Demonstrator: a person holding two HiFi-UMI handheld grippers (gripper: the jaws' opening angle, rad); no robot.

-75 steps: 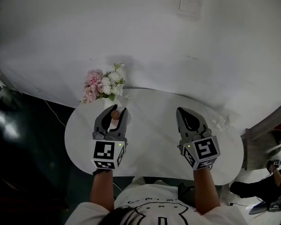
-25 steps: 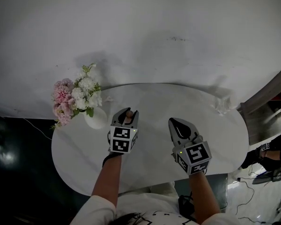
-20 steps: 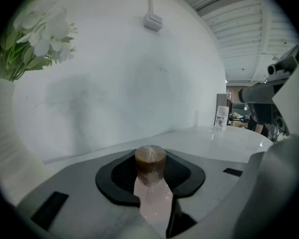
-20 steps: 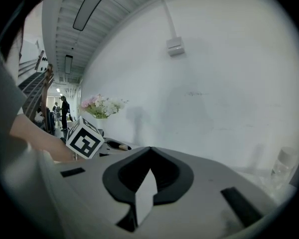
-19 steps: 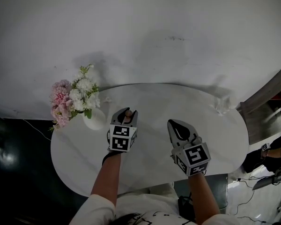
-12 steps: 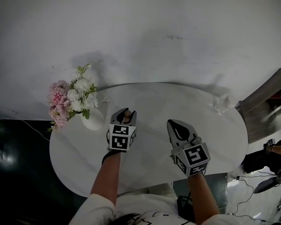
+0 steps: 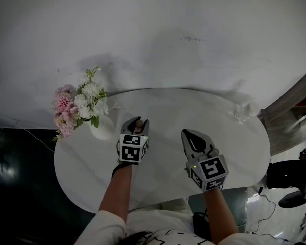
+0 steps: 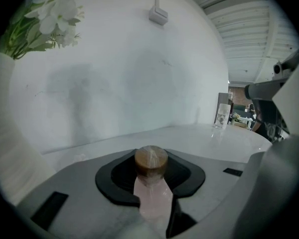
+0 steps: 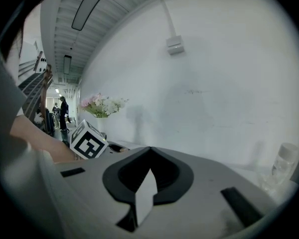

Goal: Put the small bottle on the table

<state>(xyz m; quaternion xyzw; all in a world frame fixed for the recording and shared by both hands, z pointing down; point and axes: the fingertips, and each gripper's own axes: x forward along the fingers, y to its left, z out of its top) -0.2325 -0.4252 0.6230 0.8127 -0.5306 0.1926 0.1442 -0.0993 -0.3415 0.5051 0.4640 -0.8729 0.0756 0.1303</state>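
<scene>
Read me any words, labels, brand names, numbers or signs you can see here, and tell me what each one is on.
No readable text in any view.
Left gripper and right gripper: each marker cube bears only black and white square patterns, no letters or digits.
Small bottle between the left gripper's jaws: pink body, brown cap, no label showing.
Wall box: plain, no print that I can make out.

Tabletop [image 7: 163,111]: white, smooth, semi-gloss, with faint reflections. Small bottle [image 8: 152,193]: translucent pink body, matt brown wood-look cap. Left gripper [image 7: 137,124] and right gripper [image 7: 193,137]: matt grey plastic shells, black matt pads. Vase [image 7: 103,129] at the tabletop's left edge: white, matt. Glass [image 9: 284,166]: clear.
</scene>
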